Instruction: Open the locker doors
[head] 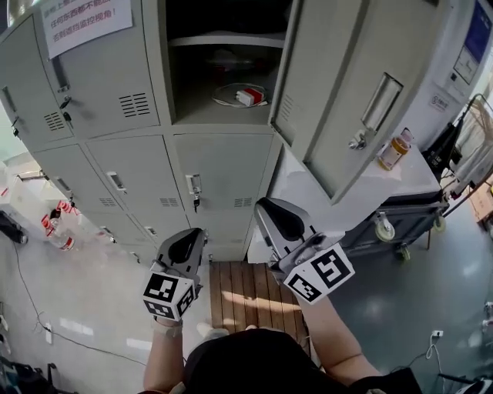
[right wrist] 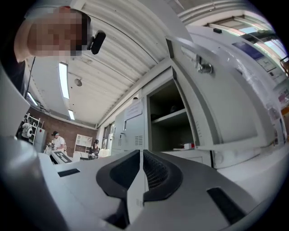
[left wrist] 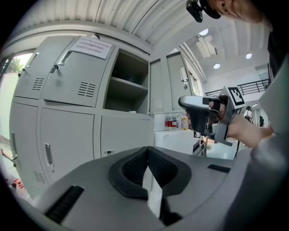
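The bank of grey lockers (head: pixel 123 165) stands straight ahead, and its upper compartment (head: pixel 185 85) at twelve o'clock already gapes, its door (head: pixel 347 85) swung out toward two o'clock with the handle facing the room. On the compartment's floor lies a small red-and-white object (head: pixel 249 96) in a loop of pale cable. The upper door at ten o'clock, bearing a paper notice (head: pixel 81 23), is closed, and so is the lower door (head: pixel 223 173) right below the open compartment, with a key (head: pixel 194 188) in its lock. Both tongs hang short of the lockers, touching nothing: the left gripper (head: pixel 187 245) at seven o'clock has its jaws pressed together and empty, and the right gripper (head: pixel 279 219) at five o'clock is the same — closed on nothing. An amber bottle (head: pixel 394 150) stands on the white table (head: pixel 323 192) at three o'clock, and a slatted wooden platform (head: pixel 239 292) lies at the lockers' foot.
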`<state>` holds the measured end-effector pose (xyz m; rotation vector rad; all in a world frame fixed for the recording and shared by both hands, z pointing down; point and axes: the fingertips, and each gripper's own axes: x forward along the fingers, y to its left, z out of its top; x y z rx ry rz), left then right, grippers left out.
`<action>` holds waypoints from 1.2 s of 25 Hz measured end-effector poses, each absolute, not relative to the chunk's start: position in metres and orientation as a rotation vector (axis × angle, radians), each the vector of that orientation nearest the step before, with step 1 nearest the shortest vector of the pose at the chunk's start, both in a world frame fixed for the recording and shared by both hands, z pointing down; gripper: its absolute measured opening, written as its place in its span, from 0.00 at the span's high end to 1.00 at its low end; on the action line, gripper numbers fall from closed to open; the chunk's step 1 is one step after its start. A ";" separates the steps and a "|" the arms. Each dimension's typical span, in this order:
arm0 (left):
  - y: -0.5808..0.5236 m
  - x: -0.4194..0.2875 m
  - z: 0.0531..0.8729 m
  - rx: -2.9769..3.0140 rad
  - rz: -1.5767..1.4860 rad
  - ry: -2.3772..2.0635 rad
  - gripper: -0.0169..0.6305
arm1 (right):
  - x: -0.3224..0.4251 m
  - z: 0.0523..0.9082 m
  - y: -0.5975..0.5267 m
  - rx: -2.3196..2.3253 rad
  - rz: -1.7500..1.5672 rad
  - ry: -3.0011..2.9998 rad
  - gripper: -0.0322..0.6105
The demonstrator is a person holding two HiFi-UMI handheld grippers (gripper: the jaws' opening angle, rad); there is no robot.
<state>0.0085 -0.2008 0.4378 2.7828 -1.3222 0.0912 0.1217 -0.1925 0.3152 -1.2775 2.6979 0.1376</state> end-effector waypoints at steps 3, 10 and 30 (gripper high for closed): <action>-0.202 -0.018 0.448 2.746 0.103 -1.368 0.95 | 0.095 0.345 -0.202 -1.258 0.081 2.753 0.88; -0.203 -0.088 0.470 2.650 0.126 -1.485 0.95 | 0.027 0.398 -0.223 -1.179 -0.055 2.849 0.88; -0.171 -0.269 0.494 2.340 0.136 -1.851 0.95 | -0.162 0.369 -0.282 -0.901 -0.023 2.936 0.87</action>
